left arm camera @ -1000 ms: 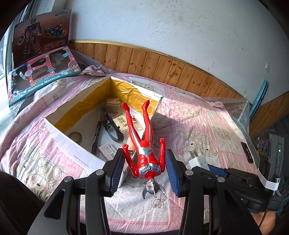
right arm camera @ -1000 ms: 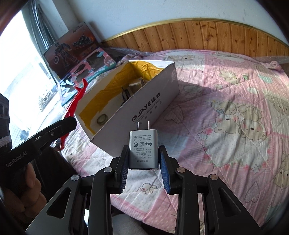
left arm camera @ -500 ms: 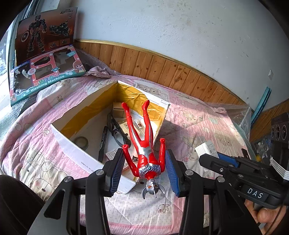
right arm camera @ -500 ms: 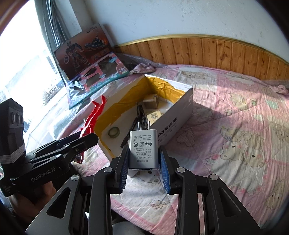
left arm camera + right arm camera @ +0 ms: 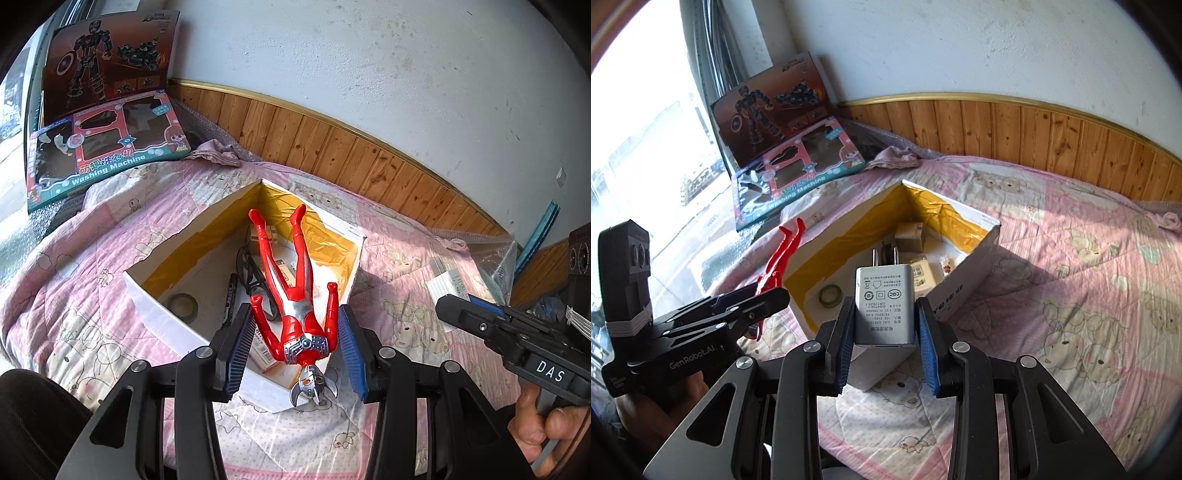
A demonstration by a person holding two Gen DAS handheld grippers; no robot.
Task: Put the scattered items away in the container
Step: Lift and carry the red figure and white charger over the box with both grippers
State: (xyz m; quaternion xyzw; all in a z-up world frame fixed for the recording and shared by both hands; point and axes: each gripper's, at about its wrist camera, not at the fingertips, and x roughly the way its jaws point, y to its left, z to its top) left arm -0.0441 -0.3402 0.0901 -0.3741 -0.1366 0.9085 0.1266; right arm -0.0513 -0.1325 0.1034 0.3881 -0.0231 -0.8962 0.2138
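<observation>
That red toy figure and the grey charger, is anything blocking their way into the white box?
Nothing visible does. The box is open-topped with no lid, and both the red figure and the charger are held in the air above its near end.

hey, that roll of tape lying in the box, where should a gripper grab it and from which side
The roll of tape lies flat on the floor of the cardboard box, near the yellow-lined corner. Probably come straight down from above, one finger in the centre hole and one outside, pinching the ring's wall on the side facing the box's middle. The walls crowd the other side. Both grippers are full now.
</observation>
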